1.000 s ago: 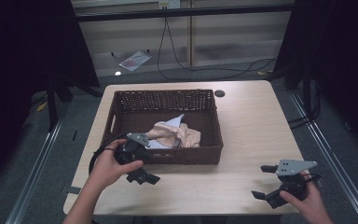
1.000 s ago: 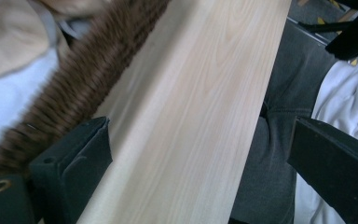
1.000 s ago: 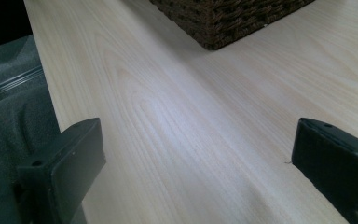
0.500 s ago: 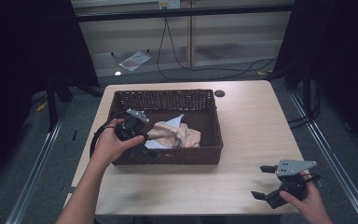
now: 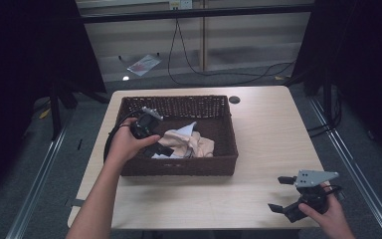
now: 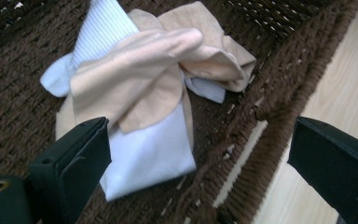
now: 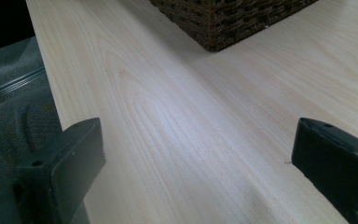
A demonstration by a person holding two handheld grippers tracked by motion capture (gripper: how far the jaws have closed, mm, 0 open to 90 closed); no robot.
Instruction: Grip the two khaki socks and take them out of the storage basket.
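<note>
Socks (image 6: pixel 140 98), beige and white, are lying bunched inside the wicker basket (image 5: pixel 179 167), their long axis running from its near wall toward its far wall. I am holding my left gripper (image 6: pixel 200 158) spread wide just above them. My right gripper (image 5: pixel 287 195) is resting spread on the tabletop (image 7: pixel 205 121), well apart from the basket.

The left gripper (image 5: pixel 155 147) partly hides the socks (image 5: pixel 189 144).
</note>
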